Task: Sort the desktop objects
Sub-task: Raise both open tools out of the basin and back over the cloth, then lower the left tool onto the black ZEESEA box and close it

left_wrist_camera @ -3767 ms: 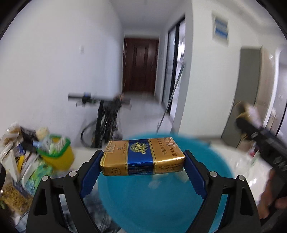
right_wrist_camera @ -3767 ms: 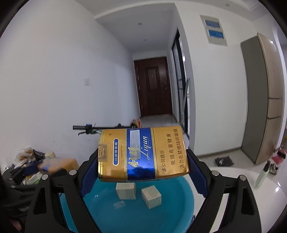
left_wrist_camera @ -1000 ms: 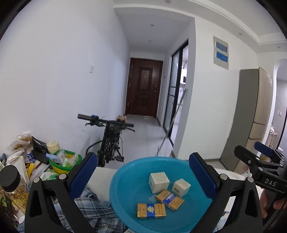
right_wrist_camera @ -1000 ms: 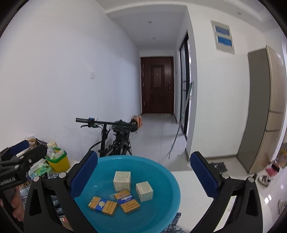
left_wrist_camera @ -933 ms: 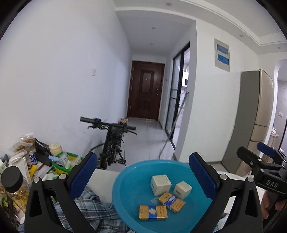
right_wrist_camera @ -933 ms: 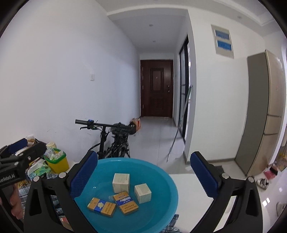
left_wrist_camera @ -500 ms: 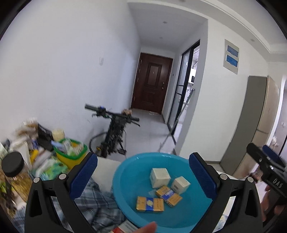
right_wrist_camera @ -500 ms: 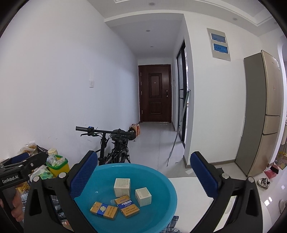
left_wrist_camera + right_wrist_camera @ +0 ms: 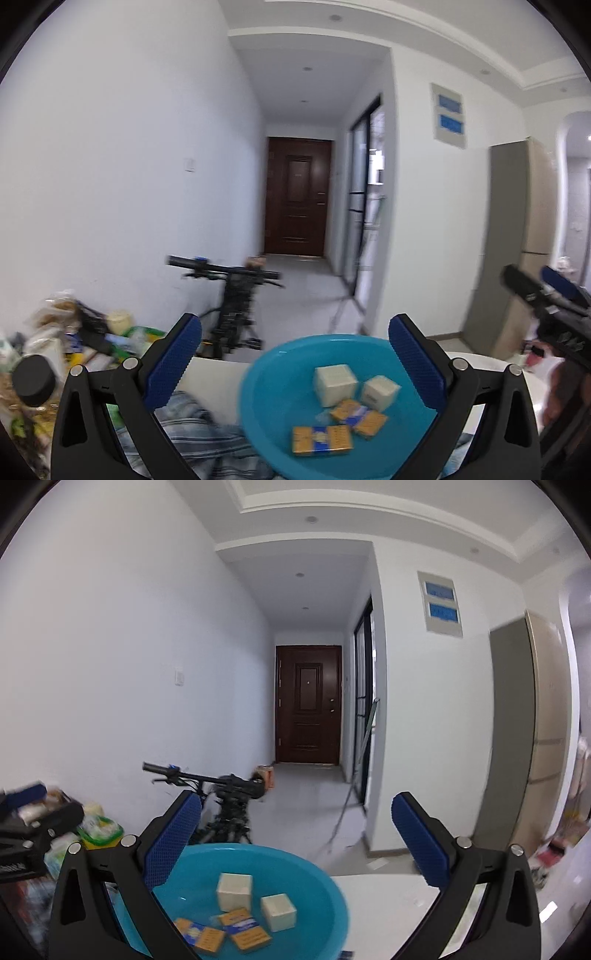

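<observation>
Fingers of the left gripper [image 9: 293, 360] stand wide apart with nothing between their blue pads, and the right gripper [image 9: 295, 840] is spread just as wide and equally bare. Just beyond and below the left fingertips sits a blue basin [image 9: 266, 402] on a white table [image 9: 210, 373]; it lies toward the right finger of that gripper and toward the left finger of the right one. Inside the basin rest two pale cube boxes [image 9: 335, 379], close together, and nearer the fingers two gold-and-blue cigarette packs [image 9: 320, 439] lying flat, one beside the other. A plaid cloth [image 9: 199, 435] lies crumpled beside the basin under the left gripper's left finger. Farther left, a heap of snack packets [image 9: 55, 350] and a green-rimmed yellow tub [image 9: 99, 832] crowd the table edge. Beyond stand a bicycle [image 9: 225, 812] and a dark door [image 9: 308, 705].
</observation>
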A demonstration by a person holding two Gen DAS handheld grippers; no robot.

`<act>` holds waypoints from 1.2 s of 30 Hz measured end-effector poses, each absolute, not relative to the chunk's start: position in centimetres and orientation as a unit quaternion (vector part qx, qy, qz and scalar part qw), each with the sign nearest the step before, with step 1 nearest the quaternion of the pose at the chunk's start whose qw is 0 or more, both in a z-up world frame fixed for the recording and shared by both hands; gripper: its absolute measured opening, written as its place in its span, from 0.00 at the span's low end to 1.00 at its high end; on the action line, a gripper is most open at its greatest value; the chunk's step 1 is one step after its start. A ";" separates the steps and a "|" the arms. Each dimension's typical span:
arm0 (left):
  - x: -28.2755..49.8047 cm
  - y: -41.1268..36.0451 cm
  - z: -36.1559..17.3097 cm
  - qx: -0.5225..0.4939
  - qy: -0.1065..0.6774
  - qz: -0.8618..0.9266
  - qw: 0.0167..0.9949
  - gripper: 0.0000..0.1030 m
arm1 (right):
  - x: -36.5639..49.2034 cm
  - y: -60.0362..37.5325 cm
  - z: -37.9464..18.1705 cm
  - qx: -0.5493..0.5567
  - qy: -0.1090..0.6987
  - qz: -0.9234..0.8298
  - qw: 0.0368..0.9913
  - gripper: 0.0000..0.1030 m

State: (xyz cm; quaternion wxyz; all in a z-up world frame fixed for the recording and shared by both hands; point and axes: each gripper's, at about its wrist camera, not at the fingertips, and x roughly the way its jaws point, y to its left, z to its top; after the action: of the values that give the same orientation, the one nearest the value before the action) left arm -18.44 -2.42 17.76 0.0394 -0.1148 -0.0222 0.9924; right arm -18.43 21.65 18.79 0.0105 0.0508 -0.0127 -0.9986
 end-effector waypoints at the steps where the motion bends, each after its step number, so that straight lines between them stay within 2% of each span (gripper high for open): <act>1: -18.3 -2.5 18.0 -0.112 -0.022 0.993 0.032 1.00 | -18.4 21.9 18.9 0.053 -0.021 -0.998 0.015 1.00; 4: -17.7 -3.5 18.4 -0.114 -0.055 0.992 0.021 1.00 | -17.9 22.0 19.2 0.059 -0.019 -0.998 0.015 1.00; 9: -16.3 -3.6 19.1 -0.121 -0.031 0.992 0.023 1.00 | -16.8 20.3 19.1 0.072 0.068 -0.995 -0.026 1.00; 12: -14.9 -3.7 19.4 -0.129 -0.043 0.990 0.039 1.00 | -14.7 19.3 19.4 0.066 0.095 -0.993 -0.028 1.00; 28: -4.1 -4.8 21.4 -0.104 -0.041 0.991 0.067 1.00 | -3.7 21.0 23.0 0.060 0.023 -0.996 0.056 1.00; 36: -1.1 -4.3 16.9 -0.141 -0.033 0.986 0.087 1.00 | -0.9 20.8 17.7 0.107 0.009 -0.993 0.049 1.00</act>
State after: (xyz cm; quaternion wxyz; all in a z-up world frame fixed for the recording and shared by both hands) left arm -1.12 -4.32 16.90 0.0872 -0.1406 -0.0334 0.9857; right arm -0.95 20.76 17.70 0.0491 0.1067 0.0089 -0.9930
